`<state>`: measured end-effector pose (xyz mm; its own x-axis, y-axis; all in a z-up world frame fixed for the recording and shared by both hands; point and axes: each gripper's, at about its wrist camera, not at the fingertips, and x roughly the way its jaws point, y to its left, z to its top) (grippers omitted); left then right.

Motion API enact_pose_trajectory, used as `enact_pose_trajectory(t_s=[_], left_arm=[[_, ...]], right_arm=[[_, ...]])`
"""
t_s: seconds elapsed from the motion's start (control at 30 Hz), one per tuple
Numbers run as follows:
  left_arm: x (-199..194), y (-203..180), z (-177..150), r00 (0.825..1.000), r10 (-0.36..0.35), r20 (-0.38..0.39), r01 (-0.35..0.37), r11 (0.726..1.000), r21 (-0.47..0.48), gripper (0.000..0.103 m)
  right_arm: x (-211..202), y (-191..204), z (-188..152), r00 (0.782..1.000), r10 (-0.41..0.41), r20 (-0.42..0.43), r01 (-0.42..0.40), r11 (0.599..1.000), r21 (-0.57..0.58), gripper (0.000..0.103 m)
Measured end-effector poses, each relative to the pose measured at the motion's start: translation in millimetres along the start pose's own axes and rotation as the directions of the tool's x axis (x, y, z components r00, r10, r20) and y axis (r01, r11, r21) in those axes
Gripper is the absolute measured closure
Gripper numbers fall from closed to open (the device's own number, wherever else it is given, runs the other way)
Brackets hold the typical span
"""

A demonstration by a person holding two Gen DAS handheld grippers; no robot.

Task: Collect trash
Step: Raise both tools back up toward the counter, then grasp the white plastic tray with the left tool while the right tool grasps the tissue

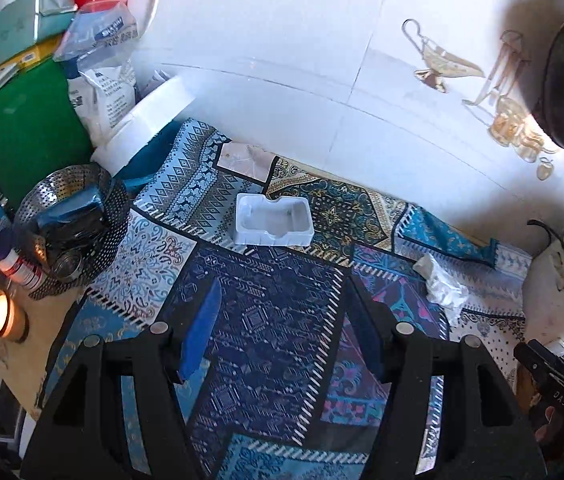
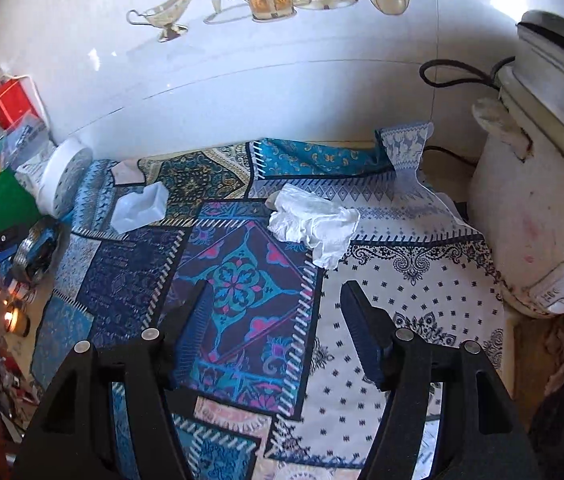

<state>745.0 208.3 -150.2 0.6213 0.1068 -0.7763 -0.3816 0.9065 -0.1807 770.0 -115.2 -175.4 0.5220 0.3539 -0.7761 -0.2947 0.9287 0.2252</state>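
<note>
A white plastic packaging tray point(image 1: 273, 220) lies on the patterned patchwork cloth point(image 1: 266, 320), straight ahead of my left gripper point(image 1: 282, 292), which hangs open above the cloth with nothing between its blue pads. The same tray point(image 2: 140, 210) shows at the left in the right wrist view. A crumpled white tissue point(image 2: 314, 224) rests on the cloth just beyond my right gripper point(image 2: 274, 292), slightly to its right. That gripper is open and empty too. The tissue point(image 1: 442, 284) also appears right of the left gripper.
A perforated steel basket point(image 1: 70, 228) holding a dark object, a lit candle point(image 1: 0, 316) and stacked boxes with a green container point(image 1: 22, 132) crowd the left side. A white cooker point(image 2: 538, 200) with a black cord stands at the right. A tiled wall point(image 1: 322, 40) backs the table.
</note>
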Motion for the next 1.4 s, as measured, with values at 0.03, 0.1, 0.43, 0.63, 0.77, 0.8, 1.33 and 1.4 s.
enact_pose_trajectory(t_s=[0.03,0.1,0.43,0.63,0.77,0.8,1.33,1.4], left_arm=[[17.3,6.1,8.6,1.000,-0.005,-0.022,0.005,1.000,0.011,0.041],[47.2,15.3,22.4,0.998,-0.004,-0.058,0.006,0.999,0.036,0.041],[190.0,53.0,44.1,0.984,0.044,-0.175,-0.037,0.998,0.042,0.048],[218.5,55.9,52.0,0.985,0.063,-0.159,-0.057,0.997,0.044,0.062],[227.0,56.6,54.7,0.983,0.058,-0.174,-0.053,0.998,0.034,0.077],[229.3,56.2,55.2,0.982,0.061,-0.176,-0.056,0.998,0.036,0.081],[187.5,-3.3,24.5,0.983,-0.010,-0.182,0.031,0.993,0.111,0.098],[165.7,-17.4,16.4,0.986,-0.025,-0.166,0.044,0.993,0.113,0.098]], right_arm=[[12.2,-1.9,7.0,1.000,-0.009,-0.006,0.009,1.000,0.021,0.041],[38.2,0.5,17.3,0.999,-0.048,-0.026,0.049,0.997,0.052,0.041],[154.5,-11.5,58.4,0.982,-0.160,-0.103,0.173,0.976,0.134,0.041],[174.1,-13.4,50.1,0.972,-0.187,-0.145,0.204,0.972,0.116,0.038],[170.0,-6.0,46.2,0.965,-0.221,-0.139,0.232,0.970,0.067,0.035],[169.8,-4.3,45.8,0.963,-0.232,-0.138,0.241,0.969,0.051,0.035],[106.6,-30.0,42.1,0.989,-0.132,-0.067,0.140,0.984,0.113,0.094],[81.0,-26.1,38.3,0.992,-0.115,-0.043,0.119,0.988,0.096,0.094]])
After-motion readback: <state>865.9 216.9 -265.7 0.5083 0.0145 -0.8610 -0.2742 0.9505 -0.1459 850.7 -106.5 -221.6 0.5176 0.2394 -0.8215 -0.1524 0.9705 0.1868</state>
